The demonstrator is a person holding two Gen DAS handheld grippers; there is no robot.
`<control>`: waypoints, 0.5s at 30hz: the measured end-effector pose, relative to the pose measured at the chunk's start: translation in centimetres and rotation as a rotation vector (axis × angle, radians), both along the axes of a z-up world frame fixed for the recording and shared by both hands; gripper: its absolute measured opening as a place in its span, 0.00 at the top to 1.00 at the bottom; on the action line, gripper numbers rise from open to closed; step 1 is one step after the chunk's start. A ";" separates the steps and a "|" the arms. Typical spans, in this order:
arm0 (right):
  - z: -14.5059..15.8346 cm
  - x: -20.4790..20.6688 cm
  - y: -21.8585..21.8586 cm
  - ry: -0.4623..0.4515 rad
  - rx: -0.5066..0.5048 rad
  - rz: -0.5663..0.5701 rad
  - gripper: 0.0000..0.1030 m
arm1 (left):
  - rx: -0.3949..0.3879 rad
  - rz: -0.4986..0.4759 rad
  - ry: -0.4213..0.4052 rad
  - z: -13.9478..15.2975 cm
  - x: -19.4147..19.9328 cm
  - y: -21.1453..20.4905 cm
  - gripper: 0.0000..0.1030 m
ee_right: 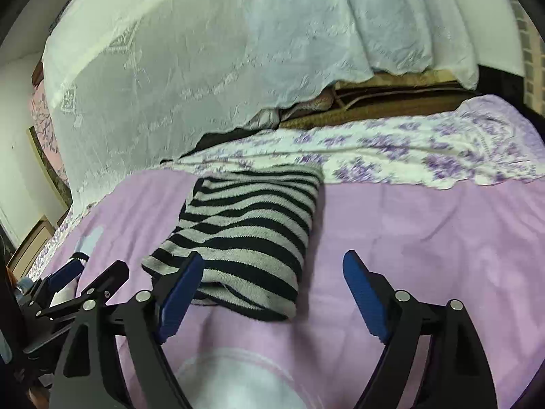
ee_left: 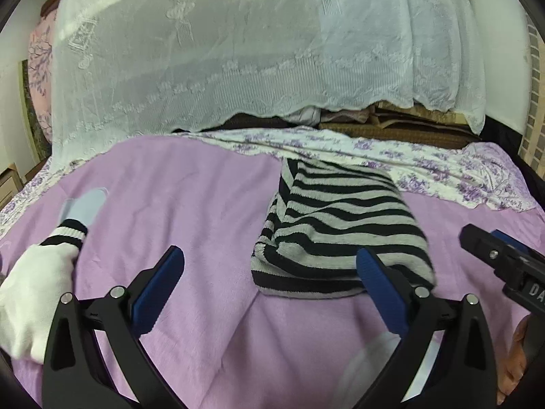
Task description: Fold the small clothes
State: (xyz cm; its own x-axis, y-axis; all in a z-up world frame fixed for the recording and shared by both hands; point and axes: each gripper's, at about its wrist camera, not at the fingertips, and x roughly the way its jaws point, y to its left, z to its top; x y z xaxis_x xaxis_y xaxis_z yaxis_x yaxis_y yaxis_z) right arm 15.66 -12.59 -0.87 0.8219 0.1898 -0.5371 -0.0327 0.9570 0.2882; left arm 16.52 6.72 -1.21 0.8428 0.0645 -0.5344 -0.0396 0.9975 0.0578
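Nearest, left gripper [ee_left: 269, 272]: blue-padded jaws spread wide apart, nothing between them, over the lilac blanket [ee_left: 190, 204].

Right gripper [ee_right: 272, 272]: jaws likewise wide apart and empty; its left pad overlaps the near corner of the garment in the right wrist view, though contact cannot be confirmed.

Striped garment [ee_right: 245, 235]: black-and-grey knit, already folded into a compact block, lying free on the blanket between the two grippers, held by neither.

White sock with striped cuff [ee_left: 44, 272]: at the near left edge of the blanket, unfolded, well apart from the garment.

Pale blue item [ee_left: 87, 204]: small, just beyond the sock; kind unclear.

Floral sheet [ee_right: 408, 146]: behind the garment, its edge touching the garment's far end.

White lace cover [ee_left: 238, 51]: farthest, draped over stacked bedding.

Risk, judged: the thick knit could spring open, or a nearby pad could snag the near corner and drag a layer loose.

View differences: the left wrist view alone shows the sock clearly and a bare hand [ee_left: 514, 358] at lower right; the right wrist view alone shows the garment's whole right edge.
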 end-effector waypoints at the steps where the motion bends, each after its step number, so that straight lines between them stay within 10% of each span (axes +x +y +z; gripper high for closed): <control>1: 0.4 -0.7 -0.3 -0.009 0.000 -0.015 0.13 | -0.001 0.007 -0.006 0.2 -0.4 0.0 0.04; 15: 2.6 -5.5 0.5 -0.085 -0.039 0.016 0.11 | -0.061 0.047 -0.032 2.9 -3.6 -0.7 0.04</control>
State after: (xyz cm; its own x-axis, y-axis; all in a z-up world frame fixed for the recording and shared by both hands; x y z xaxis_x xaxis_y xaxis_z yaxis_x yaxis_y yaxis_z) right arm 10.12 -12.11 1.76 0.8619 0.1832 -0.4728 -0.0706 0.9667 0.2460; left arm 12.96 6.03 1.69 0.8561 0.0724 -0.5118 -0.0874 0.9962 -0.0052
